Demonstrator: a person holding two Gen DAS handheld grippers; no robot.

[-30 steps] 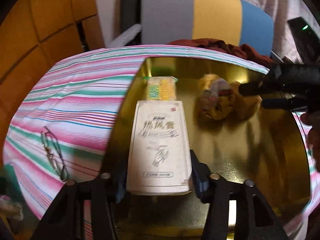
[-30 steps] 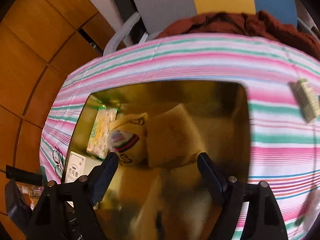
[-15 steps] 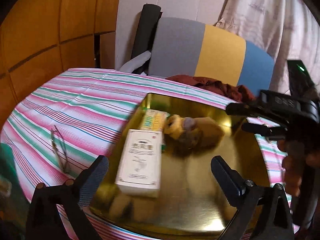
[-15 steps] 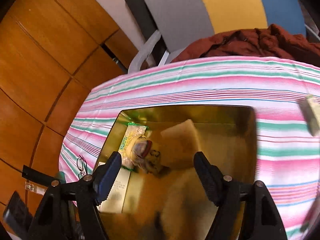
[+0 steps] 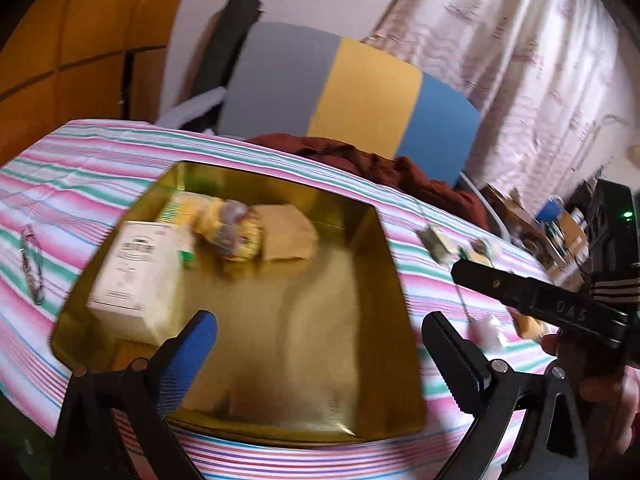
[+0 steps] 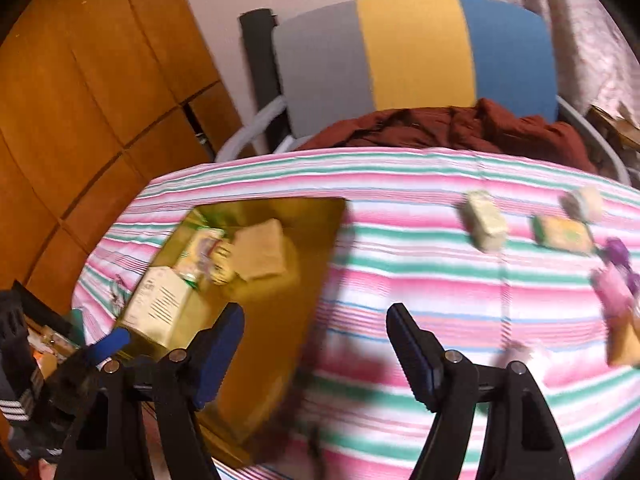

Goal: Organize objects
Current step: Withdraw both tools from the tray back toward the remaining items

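A gold tray (image 5: 304, 352) lies on the striped cloth. At its far left it holds a white box (image 5: 136, 276), a yellow-green packet (image 5: 180, 208), a small plush (image 5: 236, 232) and a brown pad (image 5: 288, 236). My left gripper (image 5: 320, 340) hangs above the tray's near part, wide open with nothing between its fingers. My right gripper (image 6: 314, 320) is over the tray's right edge and the cloth, its jaws closing on nothing. Loose on the cloth to the right lie a pale box (image 6: 484, 220), a green-yellow packet (image 6: 564, 234) and a pink-purple item (image 6: 616, 280).
Eyeglasses (image 5: 32, 264) lie on the cloth left of the tray. A grey, yellow and blue chair (image 6: 412, 52) with a dark red cloth (image 6: 460, 128) stands behind the table. Wood panels fill the left wall. The right gripper's arm (image 5: 532, 296) crosses the left wrist view.
My left gripper let go of the white box, opened wide and drew back and up. My right gripper swung right, off the plush and toward the cloth, its jaws narrowing a little.
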